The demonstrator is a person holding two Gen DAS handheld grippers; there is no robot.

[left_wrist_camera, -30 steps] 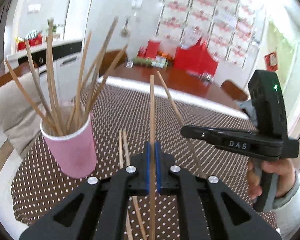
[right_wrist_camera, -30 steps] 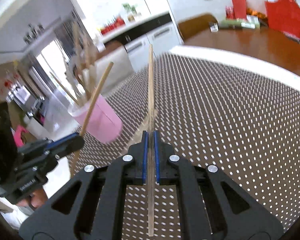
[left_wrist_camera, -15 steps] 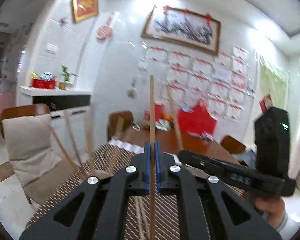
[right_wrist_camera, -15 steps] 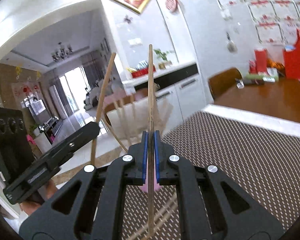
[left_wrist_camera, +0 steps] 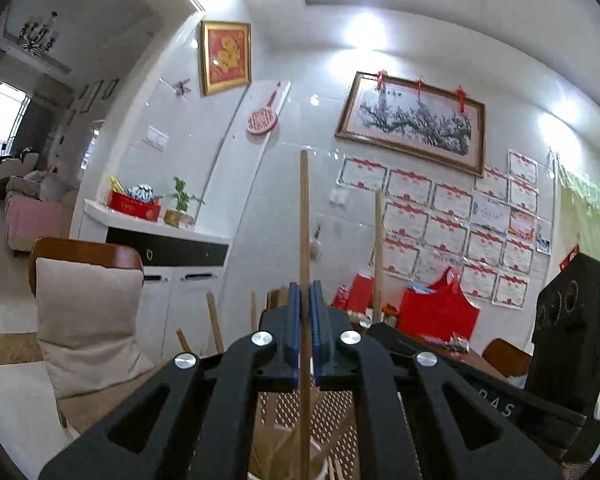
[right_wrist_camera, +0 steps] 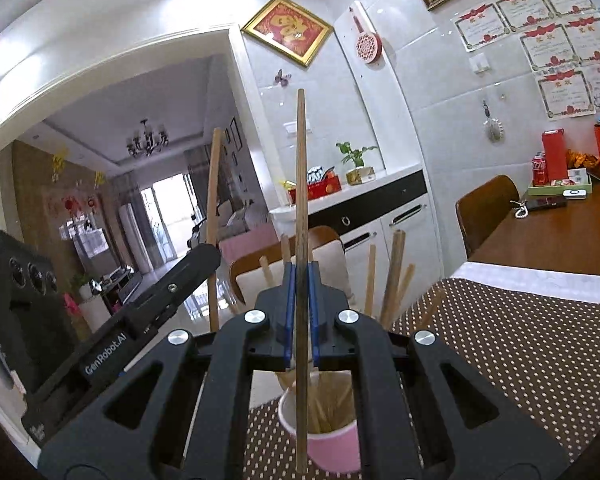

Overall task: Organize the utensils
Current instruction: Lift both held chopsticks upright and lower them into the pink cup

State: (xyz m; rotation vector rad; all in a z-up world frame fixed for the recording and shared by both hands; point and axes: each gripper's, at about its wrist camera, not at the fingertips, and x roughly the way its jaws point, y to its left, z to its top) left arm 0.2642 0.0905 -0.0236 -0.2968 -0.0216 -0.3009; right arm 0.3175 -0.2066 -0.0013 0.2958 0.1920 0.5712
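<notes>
Your left gripper (left_wrist_camera: 305,332) has its blue-padded jaws clamped on a long, thin wooden chopstick (left_wrist_camera: 304,240), which stands upright through the pads and points to twelve o'clock in the left wrist view. Its lower end drops towards six o'clock, over the white-rimmed mouth of the pink paper cup (left_wrist_camera: 320,470) that just shows at the bottom edge. At about three to four o'clock you can see your right gripper (left_wrist_camera: 376,322) from the side, carrying its own upright stick (left_wrist_camera: 378,248).

In the right wrist view, your right gripper (right_wrist_camera: 300,312) is likewise closed tight on a second slim wooden chopstick (right_wrist_camera: 300,184), held upright. Its lower tip hangs in front of the near wall of the pink paper cup (right_wrist_camera: 332,448) at six o'clock; whether it touches the cup you cannot tell. The cup stands on the brown white-dotted table mat (right_wrist_camera: 520,352) and is already full of wooden sticks (right_wrist_camera: 392,276) leaning out towards one o'clock. At nine o'clock your left gripper (right_wrist_camera: 210,254) shows with its stick (right_wrist_camera: 213,200) rising to eleven o'clock.

A cushioned wooden chair (left_wrist_camera: 84,312) sits beyond the table at eight to nine o'clock in the left view.
</notes>
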